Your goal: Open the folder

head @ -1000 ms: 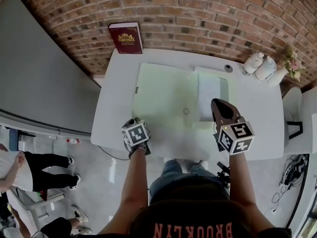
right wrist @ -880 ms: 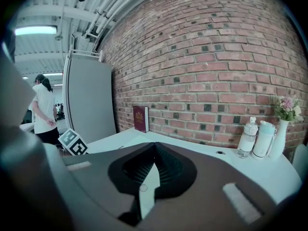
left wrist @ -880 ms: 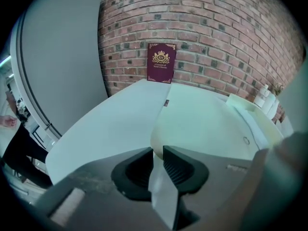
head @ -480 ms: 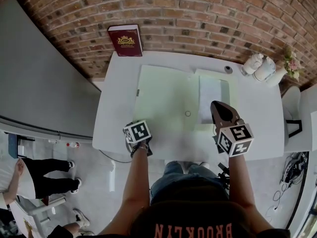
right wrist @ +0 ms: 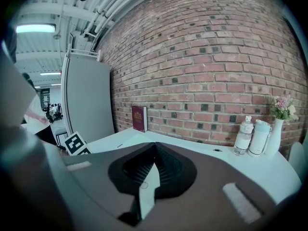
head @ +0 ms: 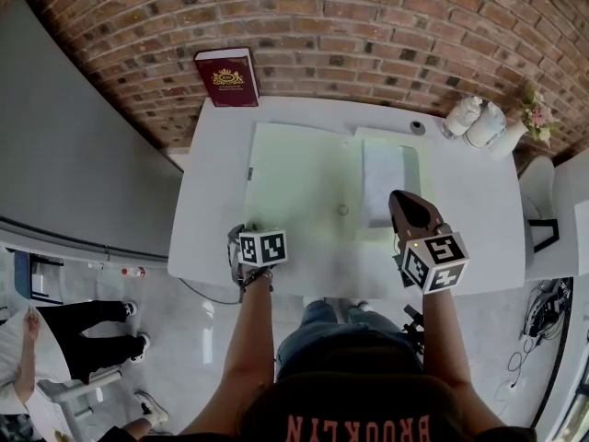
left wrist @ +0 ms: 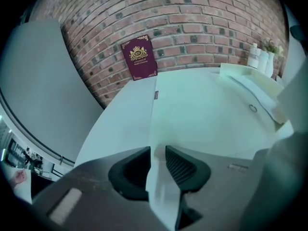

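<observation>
The flat pale green plastic folder point(head: 304, 178) lies on the white table point(head: 210, 201), long axis crosswise ahead of the fingers. Its near left edge meets the left gripper point(left wrist: 157, 154), whose parted jaws are closing (nearer hand). The right gripper point(head: 401, 203), tips together and empty, hovers over its right part.

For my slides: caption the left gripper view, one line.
Left gripper, jaws closing with an edge of the pale green folder between them; white table, brick wall behind.

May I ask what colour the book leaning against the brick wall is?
The book is dark red with a gold crest; clearest in the left gripper view.
</observation>
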Demonstrator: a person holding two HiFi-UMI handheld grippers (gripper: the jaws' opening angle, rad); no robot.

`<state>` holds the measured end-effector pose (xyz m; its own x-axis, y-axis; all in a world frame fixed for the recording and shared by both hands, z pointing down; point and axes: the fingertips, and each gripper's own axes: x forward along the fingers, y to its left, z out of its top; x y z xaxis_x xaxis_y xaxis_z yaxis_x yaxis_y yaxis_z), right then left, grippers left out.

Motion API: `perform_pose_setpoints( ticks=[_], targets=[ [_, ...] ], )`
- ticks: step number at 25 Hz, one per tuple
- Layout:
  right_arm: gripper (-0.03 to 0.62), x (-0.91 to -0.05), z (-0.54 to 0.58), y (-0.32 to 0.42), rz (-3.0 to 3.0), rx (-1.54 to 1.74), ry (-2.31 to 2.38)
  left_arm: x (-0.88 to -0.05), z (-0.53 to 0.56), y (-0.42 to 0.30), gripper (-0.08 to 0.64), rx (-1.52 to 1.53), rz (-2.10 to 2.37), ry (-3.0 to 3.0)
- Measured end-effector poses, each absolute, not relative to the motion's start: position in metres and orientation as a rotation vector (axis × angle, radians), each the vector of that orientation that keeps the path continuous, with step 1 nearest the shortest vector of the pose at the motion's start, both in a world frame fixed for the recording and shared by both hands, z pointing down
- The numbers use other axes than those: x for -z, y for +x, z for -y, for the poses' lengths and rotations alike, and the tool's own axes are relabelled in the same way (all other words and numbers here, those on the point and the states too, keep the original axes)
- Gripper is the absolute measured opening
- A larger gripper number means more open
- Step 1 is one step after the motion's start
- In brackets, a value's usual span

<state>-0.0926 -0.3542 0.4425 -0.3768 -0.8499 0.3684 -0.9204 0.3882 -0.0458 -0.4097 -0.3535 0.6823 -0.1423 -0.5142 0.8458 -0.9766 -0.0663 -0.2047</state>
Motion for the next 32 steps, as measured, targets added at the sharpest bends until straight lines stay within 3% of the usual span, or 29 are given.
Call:
perform_pose_setpoints(
  ticks=[10, 20, 32],
  targets=[
    [-0.002, -0.429, 0.333, -0.062, 2.419, -0.353, 1.555, -0.674, 0.35, -0.413, 0.106, -1.04, 1.65, 1.558],
    [-0.002, -0.406, 0.308, -0.024, 2.495, -0.331, 1.575, -0.585, 0.34, -0.397, 0.104, -0.816, 1.834, 1.646],
    [-0.002, -0.382, 0.27, 0.017, 2.566, -0.277, 1.572, -0.485, 0.317, -0.342, 0.0, -0.569, 1.998, 1.829]
  ],
)
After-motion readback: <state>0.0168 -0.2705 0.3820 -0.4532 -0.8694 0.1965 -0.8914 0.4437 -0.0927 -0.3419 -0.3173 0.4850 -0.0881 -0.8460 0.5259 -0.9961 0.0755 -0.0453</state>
